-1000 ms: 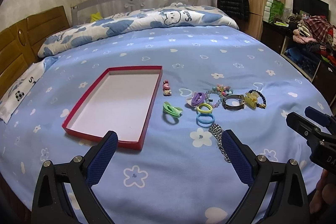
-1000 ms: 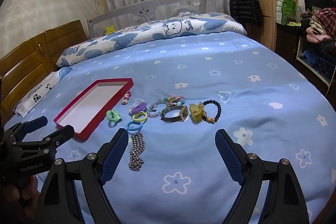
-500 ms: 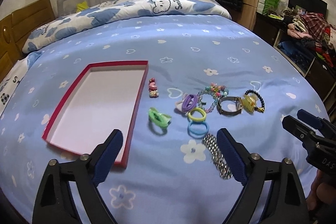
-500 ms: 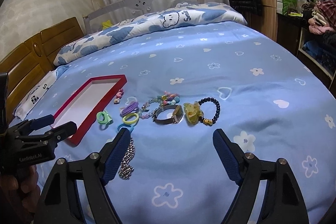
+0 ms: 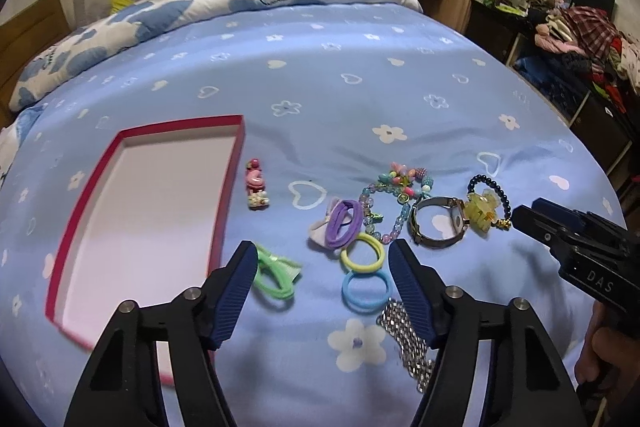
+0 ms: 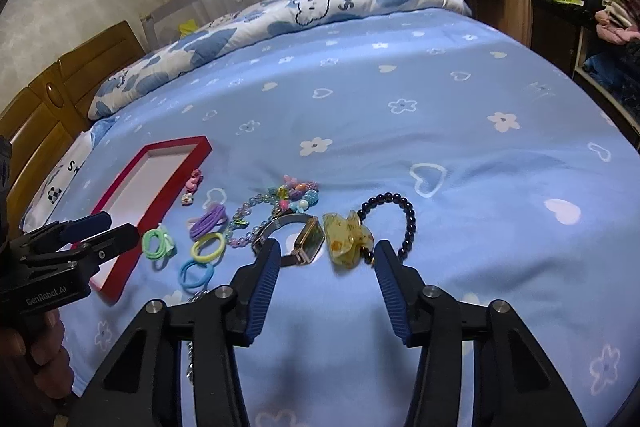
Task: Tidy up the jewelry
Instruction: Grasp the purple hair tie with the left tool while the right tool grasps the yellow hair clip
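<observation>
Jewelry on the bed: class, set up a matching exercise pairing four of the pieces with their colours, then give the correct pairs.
Column one:
1. hair tie nearest the red box
2. bead bracelet at the far right
3. hair clip beside the watch
4. chain lying nearest the camera

Column two:
A. silver
B. yellow
C. green
D. black

Pairs: 1-C, 2-D, 3-B, 4-A
</observation>
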{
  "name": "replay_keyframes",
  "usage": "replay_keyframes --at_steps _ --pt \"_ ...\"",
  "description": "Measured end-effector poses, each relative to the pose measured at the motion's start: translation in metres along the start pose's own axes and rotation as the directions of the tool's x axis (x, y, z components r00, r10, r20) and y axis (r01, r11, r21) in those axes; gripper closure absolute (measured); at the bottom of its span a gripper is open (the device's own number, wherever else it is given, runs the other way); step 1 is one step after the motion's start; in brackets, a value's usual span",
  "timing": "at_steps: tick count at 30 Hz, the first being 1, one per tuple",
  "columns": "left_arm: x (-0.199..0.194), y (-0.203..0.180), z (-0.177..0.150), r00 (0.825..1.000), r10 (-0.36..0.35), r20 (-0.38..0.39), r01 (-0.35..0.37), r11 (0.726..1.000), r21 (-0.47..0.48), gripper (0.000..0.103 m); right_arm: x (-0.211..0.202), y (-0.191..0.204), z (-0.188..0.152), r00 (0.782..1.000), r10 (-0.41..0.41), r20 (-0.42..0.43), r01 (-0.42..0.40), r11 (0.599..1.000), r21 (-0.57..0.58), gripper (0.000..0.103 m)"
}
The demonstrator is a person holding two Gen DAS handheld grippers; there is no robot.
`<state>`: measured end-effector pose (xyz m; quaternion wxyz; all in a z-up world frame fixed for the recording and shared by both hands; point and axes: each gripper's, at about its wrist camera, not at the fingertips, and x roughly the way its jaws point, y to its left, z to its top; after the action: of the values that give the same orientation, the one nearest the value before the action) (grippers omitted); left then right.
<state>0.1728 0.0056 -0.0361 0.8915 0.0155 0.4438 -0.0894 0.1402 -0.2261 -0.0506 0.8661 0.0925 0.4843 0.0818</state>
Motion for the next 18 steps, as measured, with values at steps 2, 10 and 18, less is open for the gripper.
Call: replay_keyframes --at_steps 2,10,18 --pt "0.011 -0.002 0.006 1.0 -0.004 -0.018 0.004 1.0 0.013 0.039 0.009 -0.001 0.003 1.0 0.001 -0.015 -0.001 1.0 -0.003 0.056" --pt "0.056 -0.005 0.02 0.994 -0.017 -0.104 0.021 0.999 0.03 0.045 0.039 -0.008 0.011 0.997 -0.002 -0.079 0.001 1.0 -0.01 0.057" --pt "0.094 -0.004 0.026 0.986 -0.026 -0.167 0.03 0.999 0.019 0.072 0.056 -0.014 0.01 0.992 -0.001 -0.124 0.001 1.0 -0.001 0.075"
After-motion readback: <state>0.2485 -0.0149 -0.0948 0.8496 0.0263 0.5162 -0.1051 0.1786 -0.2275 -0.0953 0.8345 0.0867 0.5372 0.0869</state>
